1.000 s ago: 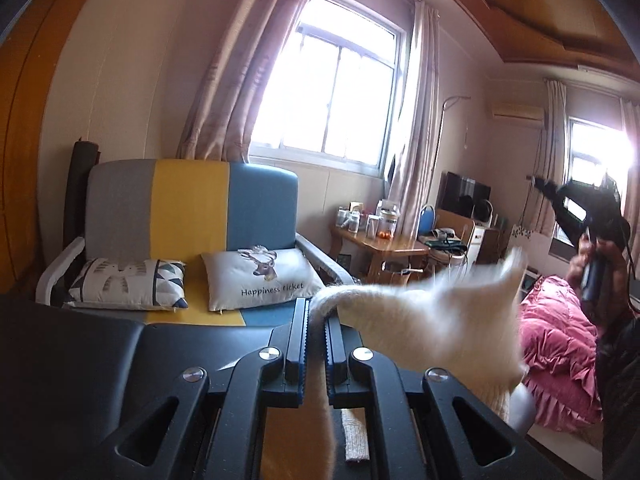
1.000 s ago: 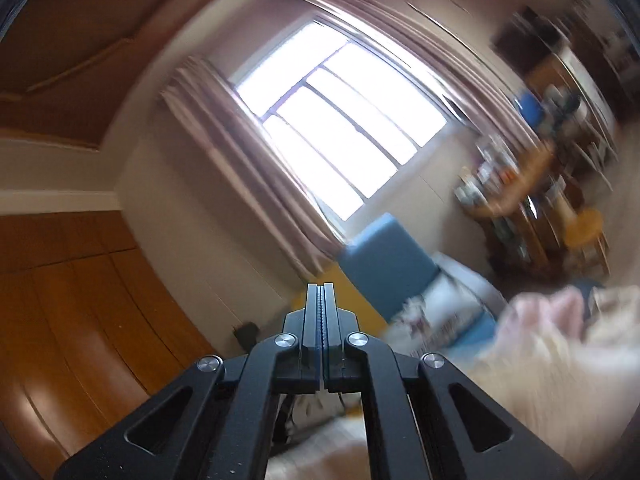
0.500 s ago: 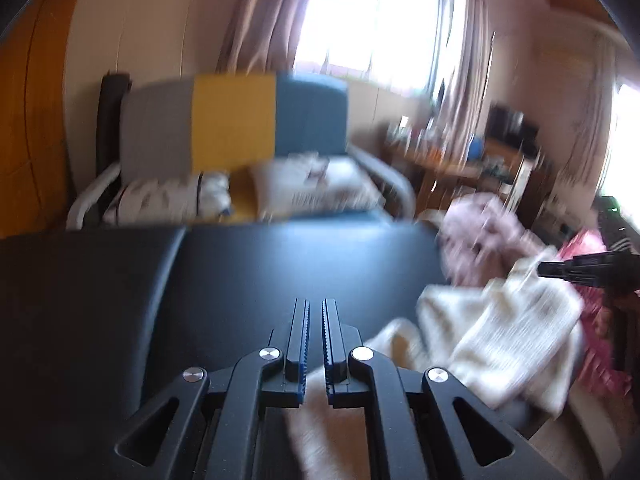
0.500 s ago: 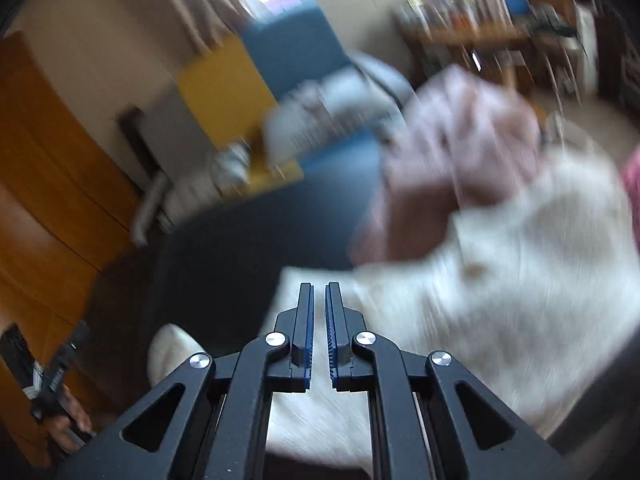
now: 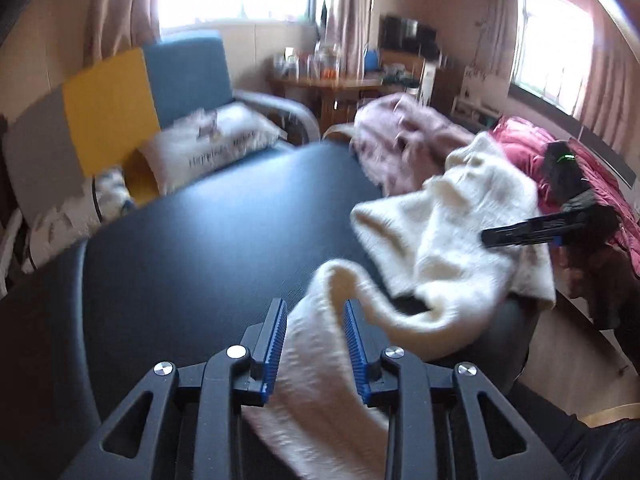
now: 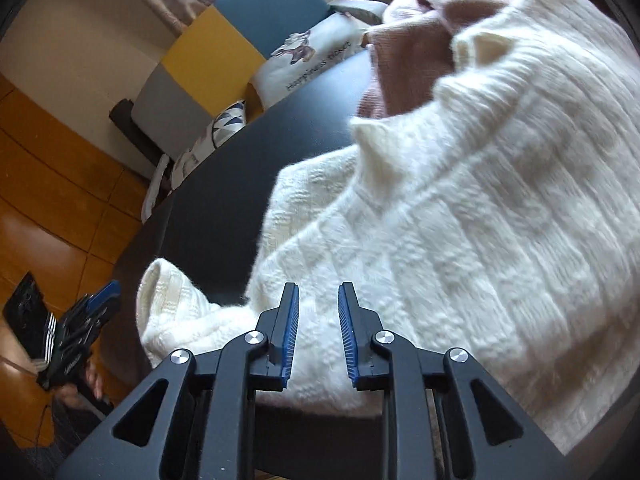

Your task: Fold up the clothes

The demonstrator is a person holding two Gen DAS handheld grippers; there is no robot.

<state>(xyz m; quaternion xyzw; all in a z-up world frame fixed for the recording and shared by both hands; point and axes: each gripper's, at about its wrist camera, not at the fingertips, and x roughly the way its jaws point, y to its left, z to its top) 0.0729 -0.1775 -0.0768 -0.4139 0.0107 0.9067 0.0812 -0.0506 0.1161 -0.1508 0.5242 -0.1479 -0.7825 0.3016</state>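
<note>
A cream knit sweater (image 5: 452,216) lies crumpled on the right part of the dark round table (image 5: 208,240). Its sleeve (image 5: 320,344) runs between the open jaws of my left gripper (image 5: 315,308), which no longer pinch it. In the right wrist view the sweater (image 6: 460,220) fills the right side. My right gripper (image 6: 318,294) is open just above its near edge, holding nothing. The right gripper also shows in the left wrist view (image 5: 536,228) over the sweater, and the left one in the right wrist view (image 6: 84,320) beside the sleeve end (image 6: 168,292).
A pink garment (image 5: 400,136) lies on the table's far right, behind the sweater. A grey, yellow and blue sofa (image 5: 120,92) with cushions stands behind the table. A red quilt (image 5: 532,148) lies on the right. A wooden side table (image 5: 332,84) stands under the window.
Both grippers came down from the air to the table and opened. The sweater, held up before, now lies on the table, its sleeve loose between the left jaws.
</note>
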